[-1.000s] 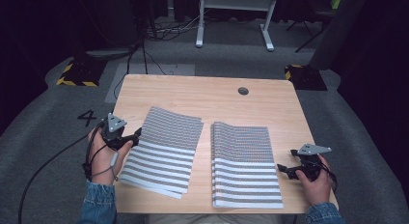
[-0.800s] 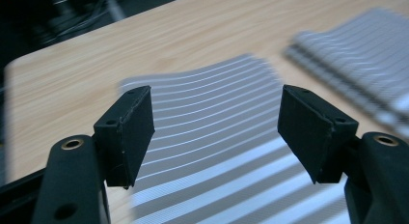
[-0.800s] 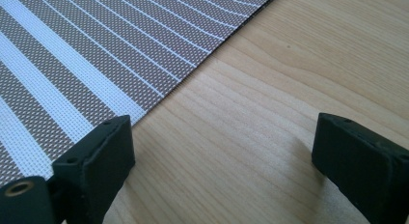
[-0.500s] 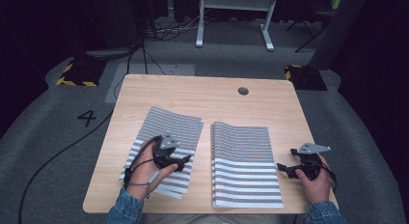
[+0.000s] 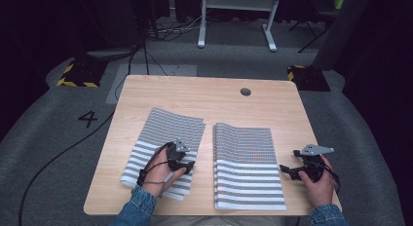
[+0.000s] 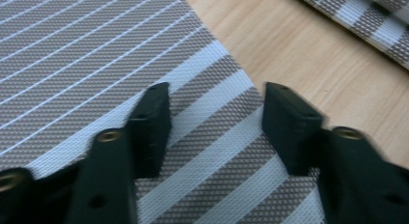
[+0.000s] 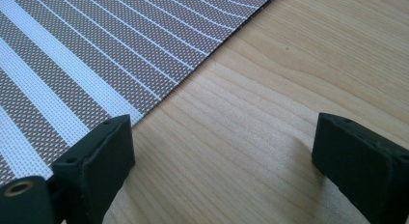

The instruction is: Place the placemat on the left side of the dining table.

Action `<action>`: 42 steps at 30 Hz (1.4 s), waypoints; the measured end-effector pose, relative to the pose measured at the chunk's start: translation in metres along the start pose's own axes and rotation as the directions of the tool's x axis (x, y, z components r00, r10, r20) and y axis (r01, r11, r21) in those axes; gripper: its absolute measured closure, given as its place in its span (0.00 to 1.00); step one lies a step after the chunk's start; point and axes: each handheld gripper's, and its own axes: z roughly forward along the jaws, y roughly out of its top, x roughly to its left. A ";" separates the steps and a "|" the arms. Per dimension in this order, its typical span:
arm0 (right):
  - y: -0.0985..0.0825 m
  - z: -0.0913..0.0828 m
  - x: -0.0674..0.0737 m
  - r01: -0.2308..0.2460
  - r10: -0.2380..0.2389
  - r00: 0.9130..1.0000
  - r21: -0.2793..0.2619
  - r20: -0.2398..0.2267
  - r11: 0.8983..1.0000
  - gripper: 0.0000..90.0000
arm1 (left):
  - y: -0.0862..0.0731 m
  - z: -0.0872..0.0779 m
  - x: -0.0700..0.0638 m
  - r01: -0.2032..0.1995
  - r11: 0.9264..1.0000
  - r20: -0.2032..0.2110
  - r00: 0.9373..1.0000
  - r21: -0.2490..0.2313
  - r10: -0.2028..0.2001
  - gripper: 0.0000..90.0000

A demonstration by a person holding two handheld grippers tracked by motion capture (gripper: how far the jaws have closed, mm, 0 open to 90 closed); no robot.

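Observation:
Two brown and white striped placemats lie side by side on the wooden table (image 5: 195, 89). My left gripper (image 5: 189, 165) is low over the left mat (image 5: 165, 128), near its right edge at the front. In the left gripper view the left gripper (image 6: 217, 127) has its jaws apart over the left mat (image 6: 96, 55), whose edge runs between them; the jaws have just been closing, and no pad presses on the mat. My right gripper (image 5: 285, 170) rests beside the right mat (image 5: 246, 158). In the right gripper view the right gripper (image 7: 226, 147) stands open over bare wood, one jaw at the edge of the right mat (image 7: 96, 50).
A round cable hole (image 5: 245, 91) sits in the table's far right part. Bare wood separates the mats, and the right mat's corner (image 6: 366, 16) appears beyond it. Grey floor with a cable (image 5: 58, 153) and a marked number 4 (image 5: 87, 119) surrounds the table.
My left hand has moved from the left mat's left edge rightward across it to its right front part, and lower. The right hand has kept still.

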 end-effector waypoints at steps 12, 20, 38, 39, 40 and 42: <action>0.000 0.000 0.000 -0.001 0.001 1.000 0.000 -0.001 1.000 0.09 | -0.001 0.005 -0.013 -0.054 0.999 -0.003 0.999 -0.008 0.054 0.31; 0.000 0.000 0.000 -0.001 0.001 1.000 0.000 -0.001 1.000 0.09 | -0.005 0.003 -0.003 -0.013 0.999 0.036 0.999 -0.051 0.014 0.46; 0.000 0.000 0.000 -0.002 0.002 1.000 0.000 -0.001 1.000 0.09 | 0.001 -0.031 0.011 -0.001 0.982 0.014 1.000 -0.190 0.004 0.96; 0.000 0.000 0.000 -0.002 0.002 1.000 0.000 -0.001 1.000 0.09 | 0.002 -0.035 0.012 -0.005 0.979 0.009 1.000 -0.206 0.007 0.96; 0.000 0.000 0.000 -0.002 0.002 1.000 0.000 -0.001 1.000 0.09 | 0.002 -0.039 0.013 -0.008 0.976 0.004 1.000 -0.217 0.009 0.95; 0.000 0.000 0.000 -0.002 0.002 1.000 0.000 -0.001 1.000 0.09 | 0.004 -0.049 0.018 -0.025 0.967 -0.012 1.000 -0.255 0.023 0.95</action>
